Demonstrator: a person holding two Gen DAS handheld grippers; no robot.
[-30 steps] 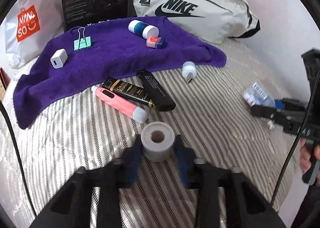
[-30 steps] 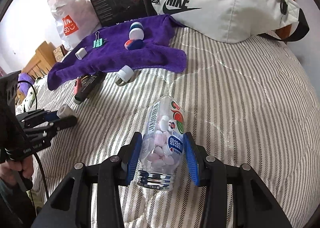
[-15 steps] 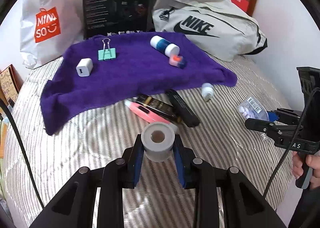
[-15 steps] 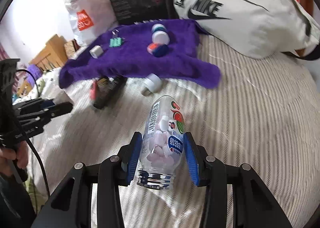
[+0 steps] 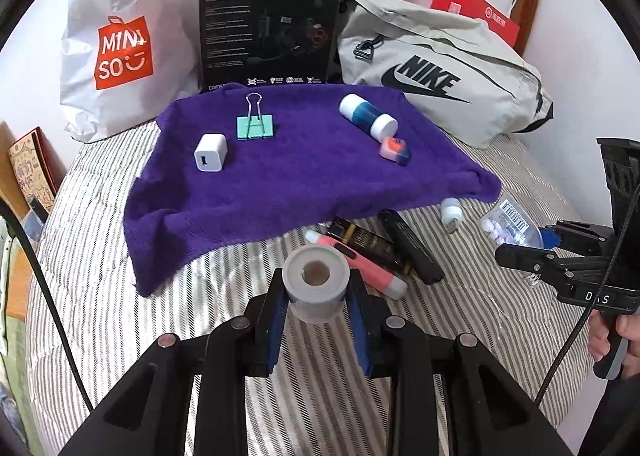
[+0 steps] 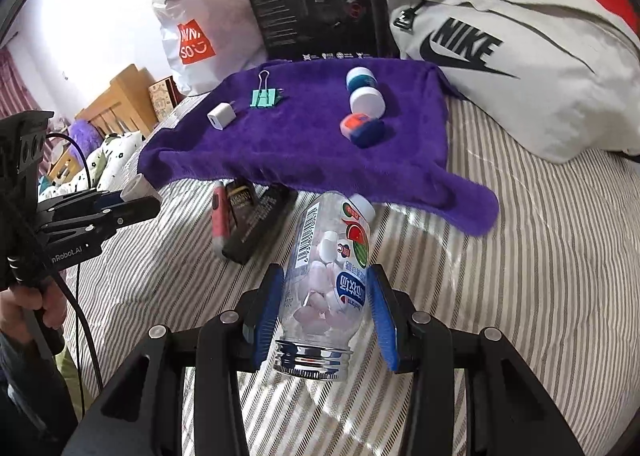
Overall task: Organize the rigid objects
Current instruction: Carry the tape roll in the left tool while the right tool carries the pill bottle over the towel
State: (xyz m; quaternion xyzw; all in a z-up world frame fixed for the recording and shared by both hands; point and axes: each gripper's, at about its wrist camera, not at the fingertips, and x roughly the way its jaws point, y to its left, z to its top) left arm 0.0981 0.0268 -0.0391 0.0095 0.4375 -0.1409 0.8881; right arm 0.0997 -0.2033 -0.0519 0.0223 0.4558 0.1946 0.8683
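We judged ourselves mid-carry, both tools loaded. Our left gripper (image 5: 316,320) was clamped on the grey roll (image 5: 315,284), its bore facing up and away from us. Our right gripper (image 6: 326,316) was clamped on the candy bottle (image 6: 326,276), long axis running forward along the fingers, metal cap toward the camera. The purple towel (image 5: 300,183) lay ahead of both tools; next, we reckoned, came reaching forward to bare cloth and releasing.

light: bright, even indoor | shadows: soft | focus: sharp | edges: strong fisheye bending, black corner vignette
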